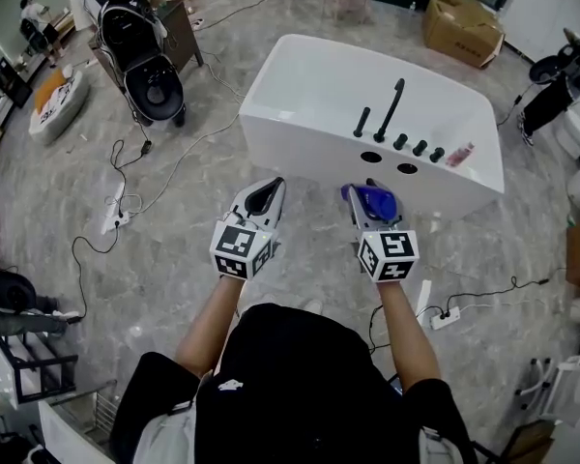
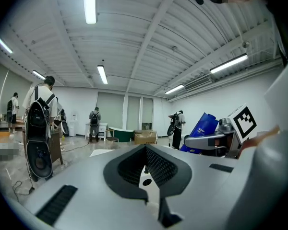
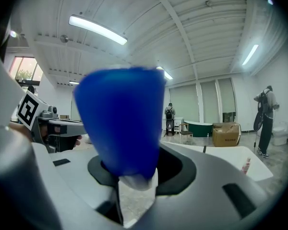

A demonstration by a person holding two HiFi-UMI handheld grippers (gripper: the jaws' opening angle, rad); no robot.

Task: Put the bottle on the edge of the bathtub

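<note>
A blue bottle (image 1: pixel 375 202) is held upright in my right gripper (image 1: pixel 369 193), whose jaws are shut on its lower end; in the right gripper view the bottle (image 3: pixel 120 119) fills the middle above the gripper (image 3: pixel 134 172). The white bathtub (image 1: pixel 309 153) stands just ahead of both grippers, with a black faucet (image 1: pixel 391 109) and knobs on its near edge. My left gripper (image 1: pixel 269 189) hovers to the left of the right one, shut with nothing in it. The left gripper view shows its own jaws (image 2: pixel 146 169) closed and the blue bottle (image 2: pixel 204 126) at its right.
A small pink bottle (image 1: pixel 459 155) stands on the tub's right edge. A black stroller (image 1: pixel 145 61) is at the far left, a cardboard box (image 1: pixel 461 22) behind the tub. Cables and power strips (image 1: pixel 445 317) lie on the marble floor. People stand far off.
</note>
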